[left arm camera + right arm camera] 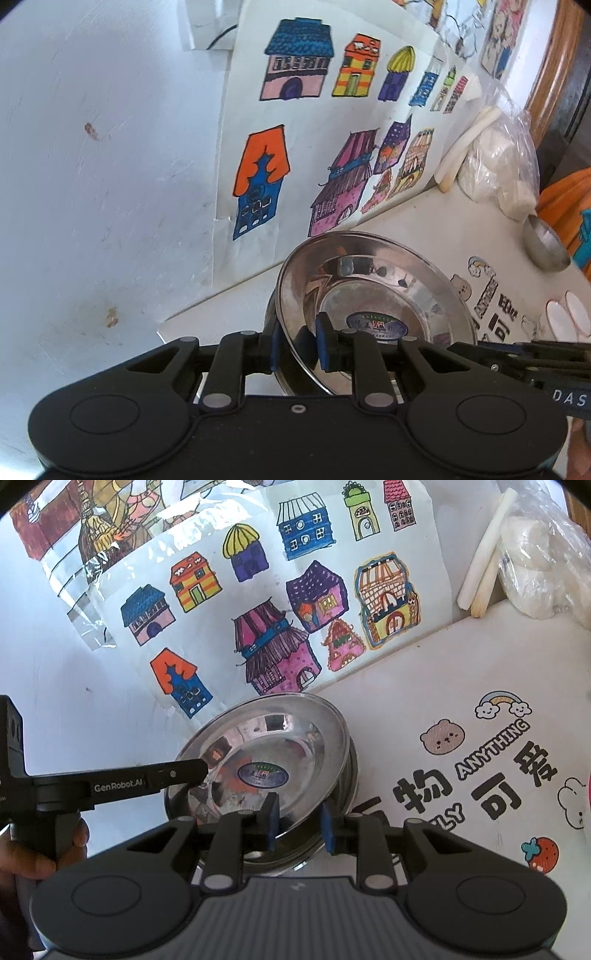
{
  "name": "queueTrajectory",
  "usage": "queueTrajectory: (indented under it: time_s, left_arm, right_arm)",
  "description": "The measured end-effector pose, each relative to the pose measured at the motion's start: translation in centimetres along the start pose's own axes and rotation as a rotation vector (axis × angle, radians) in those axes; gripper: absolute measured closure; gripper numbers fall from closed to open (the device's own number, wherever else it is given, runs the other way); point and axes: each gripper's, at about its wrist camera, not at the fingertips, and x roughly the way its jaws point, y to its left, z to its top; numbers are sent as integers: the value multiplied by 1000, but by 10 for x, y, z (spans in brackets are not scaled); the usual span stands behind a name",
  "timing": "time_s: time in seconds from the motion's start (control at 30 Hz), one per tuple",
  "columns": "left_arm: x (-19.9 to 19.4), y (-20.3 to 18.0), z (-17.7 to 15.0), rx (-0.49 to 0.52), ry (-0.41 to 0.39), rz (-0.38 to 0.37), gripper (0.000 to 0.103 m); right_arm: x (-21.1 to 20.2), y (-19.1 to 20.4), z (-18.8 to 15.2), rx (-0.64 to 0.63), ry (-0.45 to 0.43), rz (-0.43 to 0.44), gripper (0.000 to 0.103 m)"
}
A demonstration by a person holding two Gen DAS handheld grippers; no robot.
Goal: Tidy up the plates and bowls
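Note:
A shiny steel plate (pixel 369 280) (pixel 266 746) with a blue oval sticker in its middle lies tilted on a stack of steel dishes (pixel 352 771) by the wall. My left gripper (pixel 299 347) straddles the plate's left rim. One blue pad is inside the plate and one outside, and small gaps show, so it is open. My right gripper (pixel 301 825) straddles the near right rim the same way, also open. In the right wrist view the left gripper (pixel 201 775) reaches in from the left over the plate. A person's hand (pixel 22 860) holds its handle.
Children's drawings of houses (pixel 314 129) hang on the white wall behind the stack. A plastic bag of white lumps (pixel 535 565) and two white sticks (pixel 484 554) lean at the back right. A steel ladle (pixel 545 247) and white saucers (pixel 569 314) lie to the right on the printed table cover (pixel 480 768).

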Motion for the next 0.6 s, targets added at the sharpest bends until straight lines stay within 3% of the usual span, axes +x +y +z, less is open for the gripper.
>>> queueTrajectory:
  time_s: [0.6]
  left_arm:
    - [3, -9, -1, 95, 7, 41, 77]
  right_arm:
    - [-2, 6, -3, -38, 9, -21, 68]
